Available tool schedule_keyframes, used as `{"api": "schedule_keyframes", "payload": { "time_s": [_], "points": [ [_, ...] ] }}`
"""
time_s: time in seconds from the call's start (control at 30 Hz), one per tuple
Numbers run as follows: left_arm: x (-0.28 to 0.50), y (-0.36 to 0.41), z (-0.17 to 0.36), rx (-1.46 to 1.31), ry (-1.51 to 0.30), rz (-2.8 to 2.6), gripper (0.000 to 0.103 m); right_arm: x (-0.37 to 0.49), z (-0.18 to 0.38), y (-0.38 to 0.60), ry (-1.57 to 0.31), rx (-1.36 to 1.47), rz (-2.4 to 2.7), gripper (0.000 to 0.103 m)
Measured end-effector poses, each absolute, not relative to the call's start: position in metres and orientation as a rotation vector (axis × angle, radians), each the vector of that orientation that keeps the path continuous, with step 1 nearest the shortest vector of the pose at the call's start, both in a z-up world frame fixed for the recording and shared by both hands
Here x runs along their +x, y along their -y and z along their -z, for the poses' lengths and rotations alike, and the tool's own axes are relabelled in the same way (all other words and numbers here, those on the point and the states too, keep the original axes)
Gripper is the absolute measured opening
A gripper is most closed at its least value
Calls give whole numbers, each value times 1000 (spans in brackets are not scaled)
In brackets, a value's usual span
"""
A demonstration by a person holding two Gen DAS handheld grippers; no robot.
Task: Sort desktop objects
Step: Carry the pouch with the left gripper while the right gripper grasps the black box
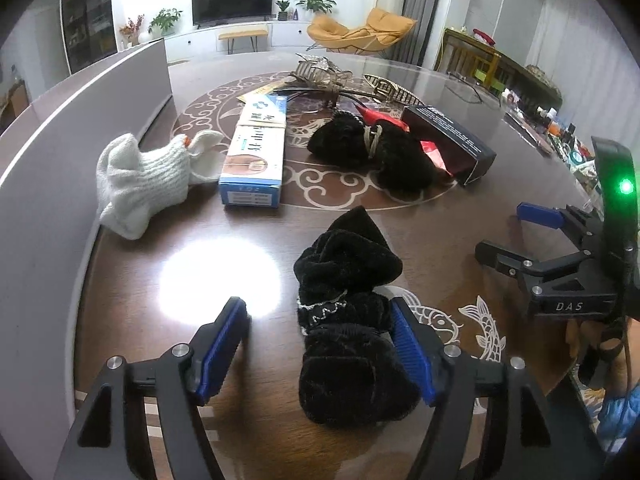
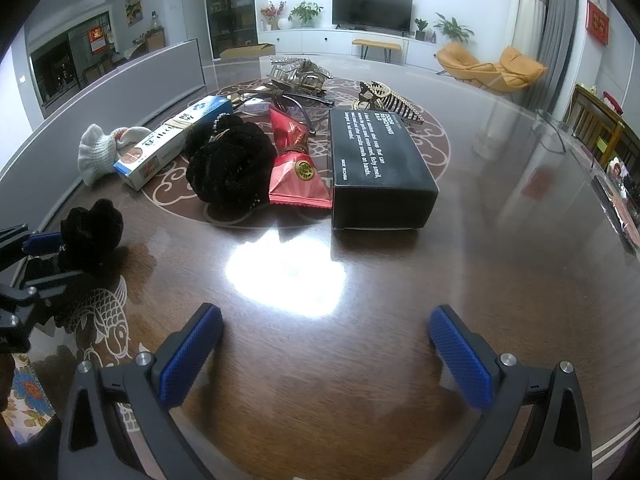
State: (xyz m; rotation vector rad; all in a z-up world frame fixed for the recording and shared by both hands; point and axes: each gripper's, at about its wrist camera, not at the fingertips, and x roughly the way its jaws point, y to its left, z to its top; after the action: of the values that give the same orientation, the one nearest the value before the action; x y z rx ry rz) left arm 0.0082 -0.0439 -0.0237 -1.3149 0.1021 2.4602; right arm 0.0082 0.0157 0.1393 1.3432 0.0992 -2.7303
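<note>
On the dark wood bench (image 1: pixel 132 280), right at the near edge, a black fuzzy sock (image 1: pixel 344 320) lies between the jaws of the left gripper (image 1: pixel 320 344). They're spread; the right pad seems to touch the fabric while the left pad is clear, so nothing's pinched. The right gripper (image 2: pixel 326 344) hovers over bare bench, jaws wide apart and empty. Further back: a white sock (image 1: pixel 140 180), a blue box (image 1: pixel 256 160), another black sock bundle (image 2: pixel 228 164), a red packet (image 2: pixel 296 168) and a black box (image 2: pixel 376 168).
</note>
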Motion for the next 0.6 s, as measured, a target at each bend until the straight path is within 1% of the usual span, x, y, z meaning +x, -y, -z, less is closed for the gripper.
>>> {"api": "schedule_keyframes", "payload": {
  "time_s": [0.1, 0.17, 0.2, 0.23, 0.27, 0.33, 0.37, 0.4, 0.43, 0.53, 0.6],
  "points": [
    [4, 39, 24, -1331, -138, -2438, 72, 8, -139, -17, -91, 1349, 2725, 103],
    [2, 32, 26, -1362, -198, -2415, 72, 8, -140, -16, -93, 1348, 2709, 103],
    [3, 27, 27, -1367, -256, -2422, 72, 8, -142, -18, -69, 1338, 2674, 103],
    [5, 25, 28, -1371, -299, -2425, 72, 8, -148, -26, 8, 1308, 2628, 103],
    [8, 23, 27, -1355, -319, -2433, 72, 7, -154, -33, 43, 1289, 2625, 103],
    [12, 26, 28, -1346, -304, -2434, 66, -2, -172, -51, 43, 1263, 2670, 103],
    [13, 28, 27, -1334, -273, -2440, 56, -15, -179, -60, 28, 1283, 2668, 103],
    [14, 29, 26, -1326, -277, -2452, 40, -25, -183, -65, 25, 1305, 2656, 103],
    [15, 30, 25, -1320, -270, -2457, 34, -40, -188, -70, 27, 1333, 2638, 103],
    [15, 34, 25, -1326, -229, -2475, 34, -83, -192, -72, 36, 1401, 2577, 103],
    [17, 36, 25, -1326, -223, -2481, 34, -107, -184, -65, 41, 1471, 2517, 103]
  ]
}}
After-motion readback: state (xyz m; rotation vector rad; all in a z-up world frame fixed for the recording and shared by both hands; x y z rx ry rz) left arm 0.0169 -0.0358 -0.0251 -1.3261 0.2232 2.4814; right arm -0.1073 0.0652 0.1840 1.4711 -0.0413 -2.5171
